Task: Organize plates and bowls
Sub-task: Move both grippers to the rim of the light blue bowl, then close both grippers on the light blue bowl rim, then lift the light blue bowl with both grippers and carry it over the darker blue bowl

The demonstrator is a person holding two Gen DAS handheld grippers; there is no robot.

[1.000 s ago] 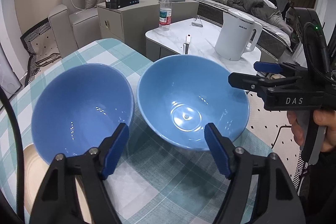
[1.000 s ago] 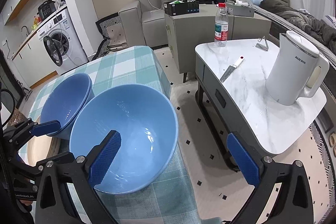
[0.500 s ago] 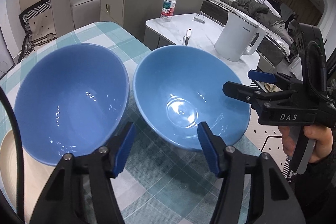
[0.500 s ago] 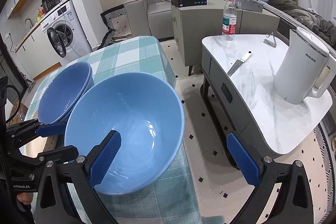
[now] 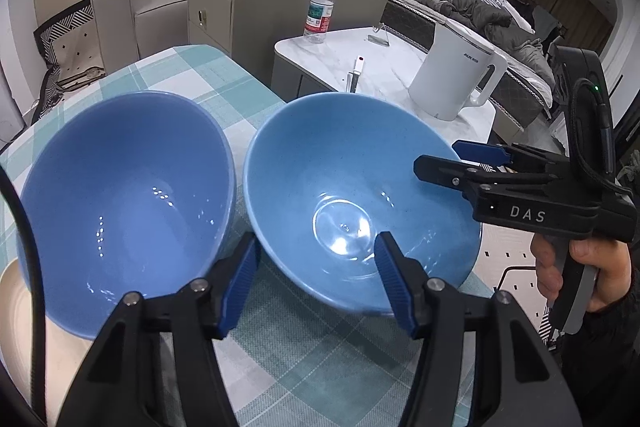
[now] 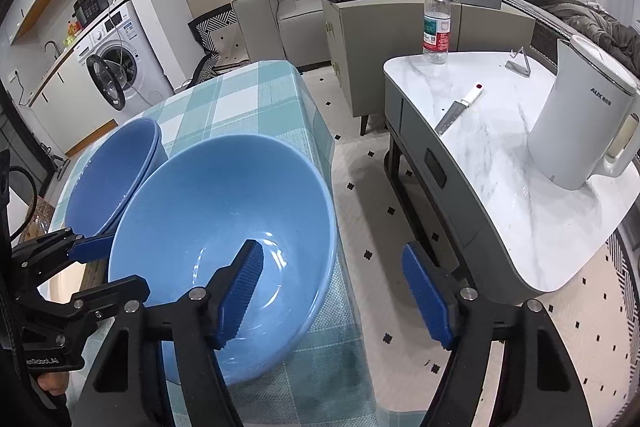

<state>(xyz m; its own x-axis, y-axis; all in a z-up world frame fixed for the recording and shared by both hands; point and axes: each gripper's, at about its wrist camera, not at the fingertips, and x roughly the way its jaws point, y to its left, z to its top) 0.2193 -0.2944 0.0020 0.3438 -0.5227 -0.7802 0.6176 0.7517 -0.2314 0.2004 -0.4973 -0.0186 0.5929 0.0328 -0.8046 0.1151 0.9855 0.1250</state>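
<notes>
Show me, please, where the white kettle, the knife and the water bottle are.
White kettle (image 6: 576, 131): right wrist view, body.
Knife (image 6: 450, 117): right wrist view, blade.
Water bottle (image 5: 320, 11): left wrist view, label.

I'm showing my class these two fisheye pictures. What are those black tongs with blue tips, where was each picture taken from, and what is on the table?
No robot here: a person holds a hand tool in each hand, a two-finger gripper with a camera looking along its fingers. One picture comes from the left gripper, the other from the right gripper. On the checked tablecloth sit a darker blue bowl and a lighter blue bowl. The right gripper's jaws are closing astride the lighter bowl's rim, not yet gripping. The left gripper holds nothing. Beside, a white kettle, knife and water bottle stand on a marble side table.
</notes>
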